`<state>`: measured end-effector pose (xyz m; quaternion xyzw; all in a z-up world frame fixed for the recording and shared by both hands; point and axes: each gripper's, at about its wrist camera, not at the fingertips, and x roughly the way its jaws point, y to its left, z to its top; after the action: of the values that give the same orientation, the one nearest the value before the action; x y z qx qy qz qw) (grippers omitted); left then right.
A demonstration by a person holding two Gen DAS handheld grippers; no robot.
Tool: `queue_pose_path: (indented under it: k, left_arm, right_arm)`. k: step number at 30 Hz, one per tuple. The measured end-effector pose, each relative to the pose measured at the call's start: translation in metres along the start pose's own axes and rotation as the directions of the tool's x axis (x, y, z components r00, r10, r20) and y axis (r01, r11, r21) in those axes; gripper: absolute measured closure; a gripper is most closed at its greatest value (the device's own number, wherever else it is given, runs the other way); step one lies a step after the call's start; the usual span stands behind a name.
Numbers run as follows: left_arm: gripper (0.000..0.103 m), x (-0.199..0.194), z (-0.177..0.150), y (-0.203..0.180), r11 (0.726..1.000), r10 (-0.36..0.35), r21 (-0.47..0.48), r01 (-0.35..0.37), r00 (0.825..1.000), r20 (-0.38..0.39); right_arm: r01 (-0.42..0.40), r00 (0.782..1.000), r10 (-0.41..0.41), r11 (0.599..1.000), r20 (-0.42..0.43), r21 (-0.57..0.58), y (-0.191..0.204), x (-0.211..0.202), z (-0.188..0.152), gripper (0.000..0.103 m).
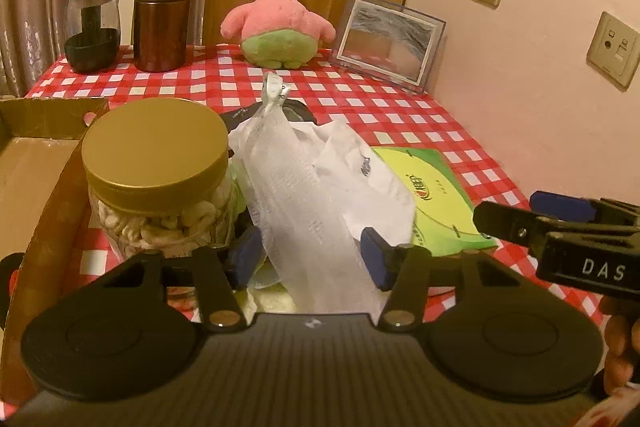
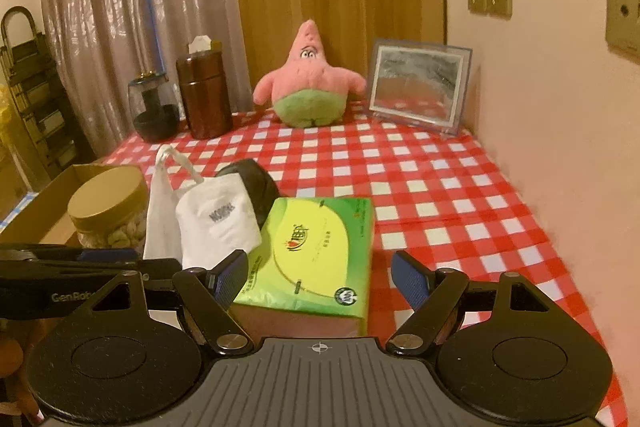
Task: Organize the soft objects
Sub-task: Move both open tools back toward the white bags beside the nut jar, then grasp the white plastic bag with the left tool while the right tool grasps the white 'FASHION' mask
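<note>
Left gripper: jaws half-narrowed around the white mesh bag, pads at its sides; can't tell if they're pressing it. Bag stands between the gold-lidded jar and the green tissue pack, on the checked tablecloth. Right gripper: jaws wide, straddling the tissue pack's near end, pads clear of it.

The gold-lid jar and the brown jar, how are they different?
The gold-lid jar is clear, showing pale pieces inside; the brown jar is dark, hiding its contents. The gold-lid jar is squat with a wide lid; the brown jar is tall and slim. Both stand upright, lids on.
</note>
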<state>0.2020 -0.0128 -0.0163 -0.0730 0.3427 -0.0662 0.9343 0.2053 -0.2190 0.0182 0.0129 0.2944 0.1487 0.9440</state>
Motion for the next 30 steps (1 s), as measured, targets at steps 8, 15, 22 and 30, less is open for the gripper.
queue_pose_path:
  k: [8,15,22,30]
  left_arm:
    - [0.09,0.01,0.0,0.003,0.999,0.019,0.031,-0.018,1.0,-0.013]
    - [0.102,-0.006,-0.003,0.008,0.999,0.004,0.04,-0.004,1.0,0.003]
    - [0.102,-0.042,-0.003,0.022,0.999,0.003,0.046,-0.006,0.999,0.052]
    - [0.102,-0.068,-0.002,0.041,1.0,-0.015,-0.003,0.015,0.996,0.089]
  right_arm:
    - [-0.027,1.0,0.027,1.0,-0.007,0.001,0.009,0.011,0.002,0.024]
    - [-0.061,0.998,0.06,0.998,-0.001,-0.032,0.022,0.016,0.004,0.024]
    - [-0.112,0.994,0.113,0.988,-0.004,-0.107,0.043,0.031,0.01,0.025]
    - [-0.147,0.989,0.141,0.971,-0.044,-0.19,0.06,0.067,0.02,0.025]
